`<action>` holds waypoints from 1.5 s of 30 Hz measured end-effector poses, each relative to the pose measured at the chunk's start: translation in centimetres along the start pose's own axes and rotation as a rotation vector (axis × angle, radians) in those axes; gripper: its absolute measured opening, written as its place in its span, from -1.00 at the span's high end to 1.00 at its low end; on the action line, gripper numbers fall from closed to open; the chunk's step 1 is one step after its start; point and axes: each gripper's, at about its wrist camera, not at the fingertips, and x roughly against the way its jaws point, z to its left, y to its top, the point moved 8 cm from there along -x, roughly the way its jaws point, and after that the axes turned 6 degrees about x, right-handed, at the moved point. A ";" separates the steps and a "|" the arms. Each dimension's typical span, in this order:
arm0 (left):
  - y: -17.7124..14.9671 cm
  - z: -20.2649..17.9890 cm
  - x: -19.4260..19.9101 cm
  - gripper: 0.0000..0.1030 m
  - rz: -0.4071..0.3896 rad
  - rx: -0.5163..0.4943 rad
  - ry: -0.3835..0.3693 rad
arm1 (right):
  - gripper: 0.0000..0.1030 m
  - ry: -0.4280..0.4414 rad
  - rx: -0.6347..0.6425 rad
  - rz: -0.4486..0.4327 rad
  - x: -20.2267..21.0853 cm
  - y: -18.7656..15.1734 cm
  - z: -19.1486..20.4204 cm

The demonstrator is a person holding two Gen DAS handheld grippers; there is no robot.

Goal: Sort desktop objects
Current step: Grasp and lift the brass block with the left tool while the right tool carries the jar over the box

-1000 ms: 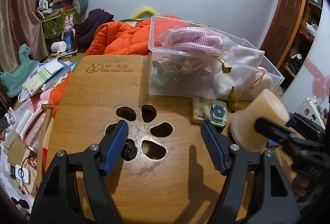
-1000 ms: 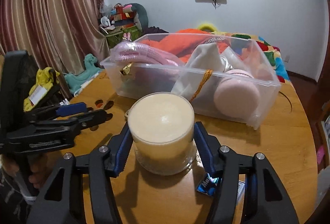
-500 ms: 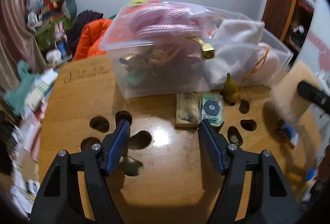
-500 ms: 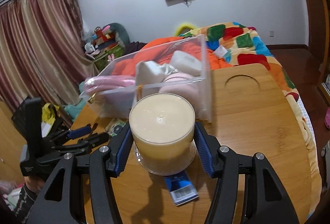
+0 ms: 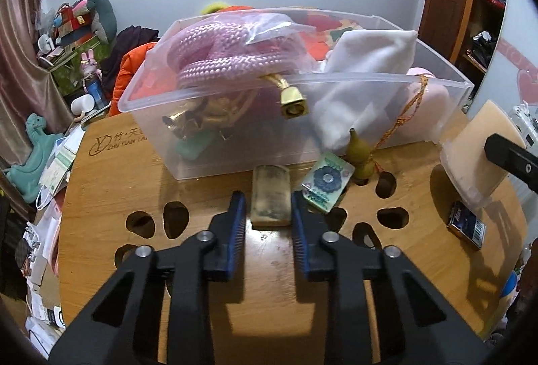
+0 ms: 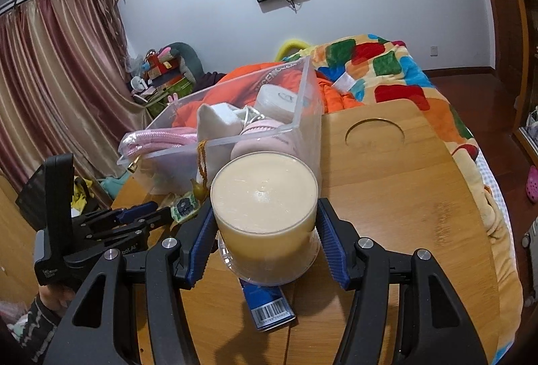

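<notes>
My right gripper point(image 6: 264, 232) is shut on a cream cylindrical container point(image 6: 264, 207) with a clear base, held above the wooden table point(image 6: 396, 197); it also shows in the left wrist view point(image 5: 477, 156). My left gripper point(image 5: 269, 213) is open, its fingers on either side of a small tan block point(image 5: 270, 200) lying on the table point(image 5: 101, 183), apart from it. A green patterned packet point(image 5: 328, 181) and a small yellow gourd point(image 5: 359, 156) lie beside the block. A clear plastic bin point(image 5: 235, 129) behind them holds pink rope, white cloth and other items.
A blue card box point(image 5: 465, 225) lies on the table at the right, and shows under the held container in the right wrist view point(image 6: 267, 304). The tabletop has several cut-out holes point(image 5: 175, 218). A bed with an orange coat point(image 6: 269, 76) lies behind the table.
My left gripper has moved forward and right to the tan block and its jaws have narrowed around it. My right gripper has lifted the cream container and swung right.
</notes>
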 end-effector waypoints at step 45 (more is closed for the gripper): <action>5.0 -0.4 12.7 0.56 -0.291 0.068 -0.185 | -0.05 -0.003 0.125 -0.148 3.9 7.6 4.0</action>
